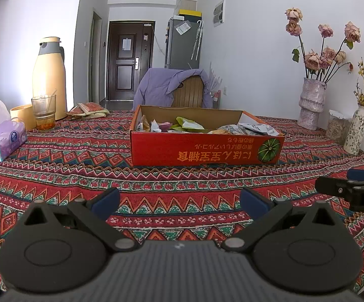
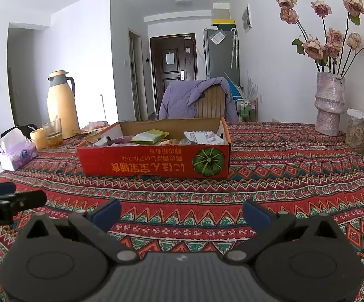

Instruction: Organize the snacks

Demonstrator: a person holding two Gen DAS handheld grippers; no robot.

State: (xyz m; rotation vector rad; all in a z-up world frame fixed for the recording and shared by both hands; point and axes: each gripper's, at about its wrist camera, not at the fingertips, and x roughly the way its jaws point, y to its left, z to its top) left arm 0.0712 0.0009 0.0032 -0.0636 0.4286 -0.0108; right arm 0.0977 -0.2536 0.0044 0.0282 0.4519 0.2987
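A shallow red cardboard box [image 1: 204,148] with a green pumpkin picture stands on the patterned tablecloth ahead of both grippers; it also shows in the right wrist view [image 2: 154,161]. Several snack packets [image 1: 189,125] lie inside it, green and silvery ones among them [image 2: 151,136]. My left gripper [image 1: 179,202] is open and empty, low over the cloth, well short of the box. My right gripper [image 2: 182,214] is open and empty too, beside it. Each gripper's tip shows at the edge of the other's view: the right one [image 1: 343,188], the left one [image 2: 18,201].
A yellow thermos [image 1: 49,75], a glass [image 1: 43,112], a yellow cup and a tissue pack [image 1: 2,139] stand at the left. More packets [image 1: 88,110] lie behind the glass. Vases with flowers [image 1: 310,100] and a jar [image 1: 336,125] stand at the right. A chair with a purple jacket [image 1: 172,85] stands behind the table.
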